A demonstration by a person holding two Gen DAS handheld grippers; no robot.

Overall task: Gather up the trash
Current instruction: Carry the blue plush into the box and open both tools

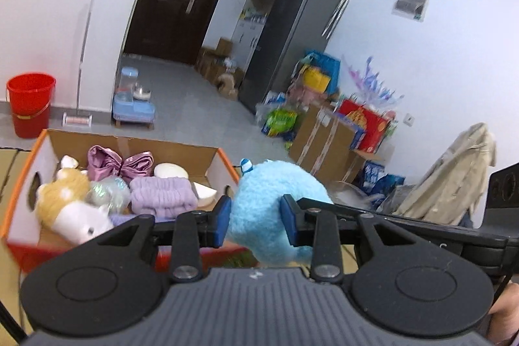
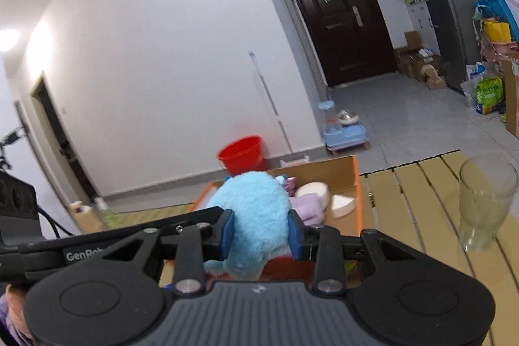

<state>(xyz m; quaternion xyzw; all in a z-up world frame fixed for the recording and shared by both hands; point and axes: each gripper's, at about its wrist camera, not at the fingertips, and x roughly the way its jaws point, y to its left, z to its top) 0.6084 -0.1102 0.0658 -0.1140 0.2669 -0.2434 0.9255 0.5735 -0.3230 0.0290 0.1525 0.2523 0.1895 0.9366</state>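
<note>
A fluffy light-blue plush toy (image 1: pixel 269 200) hangs in the air just right of an orange-edged cardboard box (image 1: pixel 129 142). My left gripper (image 1: pixel 256 218) is shut on it, and its blue pads (image 1: pixel 221 216) press into the fur from both sides. My right gripper (image 2: pixel 259 232) is also shut on the blue plush toy (image 2: pixel 253 206), which here hangs in front of the box (image 2: pixel 357 184). The box holds a tan and white plush (image 1: pixel 65 200), purple cloths (image 1: pixel 162 193) and white round pieces (image 1: pixel 170 171).
An empty drinking glass (image 2: pixel 485 200) stands on the slatted wooden table (image 2: pixel 421 184) to the right of the box. A red bucket (image 1: pixel 29 102), a pet feeder (image 1: pixel 133 106) and stacked cartons (image 1: pixel 324 138) stand on the grey floor beyond.
</note>
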